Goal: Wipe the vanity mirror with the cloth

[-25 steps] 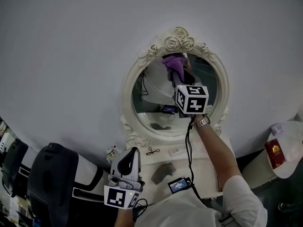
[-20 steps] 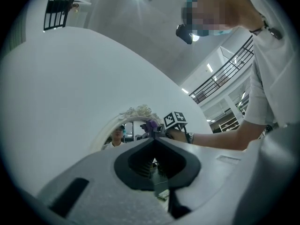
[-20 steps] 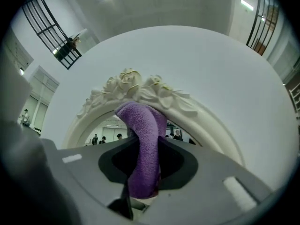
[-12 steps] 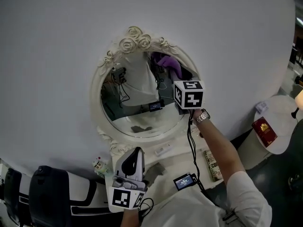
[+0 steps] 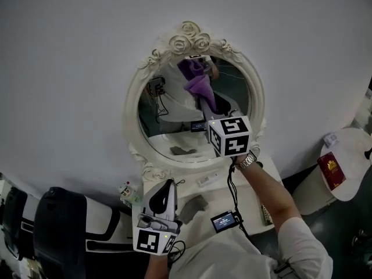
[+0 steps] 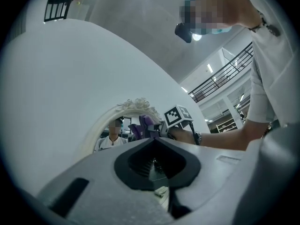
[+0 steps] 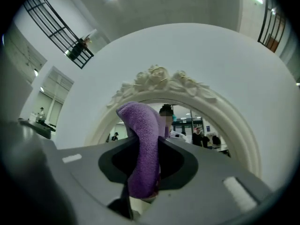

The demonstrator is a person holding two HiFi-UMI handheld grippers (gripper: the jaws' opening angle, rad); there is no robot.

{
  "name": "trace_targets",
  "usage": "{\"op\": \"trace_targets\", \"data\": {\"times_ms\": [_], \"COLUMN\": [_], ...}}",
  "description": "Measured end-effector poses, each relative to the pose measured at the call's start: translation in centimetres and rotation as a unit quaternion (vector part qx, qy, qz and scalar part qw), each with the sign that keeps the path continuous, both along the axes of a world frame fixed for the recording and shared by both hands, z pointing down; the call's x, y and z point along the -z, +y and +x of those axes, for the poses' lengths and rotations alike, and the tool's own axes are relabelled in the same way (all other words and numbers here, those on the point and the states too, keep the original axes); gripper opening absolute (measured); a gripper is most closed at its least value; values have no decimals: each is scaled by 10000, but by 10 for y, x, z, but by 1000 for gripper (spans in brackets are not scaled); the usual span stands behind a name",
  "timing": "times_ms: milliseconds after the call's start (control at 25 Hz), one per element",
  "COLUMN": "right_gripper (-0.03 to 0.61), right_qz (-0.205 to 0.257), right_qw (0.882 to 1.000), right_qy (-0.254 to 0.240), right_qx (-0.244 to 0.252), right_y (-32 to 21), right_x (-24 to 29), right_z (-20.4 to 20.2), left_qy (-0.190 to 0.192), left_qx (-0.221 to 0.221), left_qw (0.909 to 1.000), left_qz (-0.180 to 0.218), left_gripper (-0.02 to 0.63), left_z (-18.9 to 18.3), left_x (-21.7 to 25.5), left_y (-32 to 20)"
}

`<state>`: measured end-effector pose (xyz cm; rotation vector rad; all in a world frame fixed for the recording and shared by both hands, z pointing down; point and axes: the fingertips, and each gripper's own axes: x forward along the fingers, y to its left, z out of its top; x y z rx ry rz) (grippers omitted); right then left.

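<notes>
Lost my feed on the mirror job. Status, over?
Right gripper shut on purple cloth, up at the vanity mirror's upper glass. Left gripper shut, empty, held low. Nothing seen blocking the glass.

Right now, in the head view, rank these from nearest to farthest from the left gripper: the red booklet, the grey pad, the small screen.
1. grey pad, just right of the left gripper.
2. small screen, further right, below the mirror.
3. red booklet, on the round table at far right.
</notes>
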<state>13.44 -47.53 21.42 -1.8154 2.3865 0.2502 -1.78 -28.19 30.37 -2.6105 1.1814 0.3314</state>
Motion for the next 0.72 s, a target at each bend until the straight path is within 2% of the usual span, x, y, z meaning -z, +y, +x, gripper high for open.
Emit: {"op": "trace_targets", "data": {"times_ms": [160,360,560,720], "right_gripper": [107,107,107,106], "right_qz": [-77,-306,-712,-687], "right_qw": [9959,9911,9887,9907], "right_qy": [42,152,25,53], "right_qx": [896,1284,1318,1171], "right_y": [7,-8,-36,-45], "right_x": [-16,-43,-71,-75], "right_z": [-92,-163,-190,-182], "left_qy": [-42,-116,-58,-75], "left_qx": [503,1055,1505,1540], "left_qw": [9987,9943,9883,9877], "left_qz": [-64,-107,-226,-262], "left_gripper": [7,8,8,6], "left_z": [-36,-79,-113,-113], "left_x": [-3,-5,-11,-14], "left_y": [7,19,24,24]}}
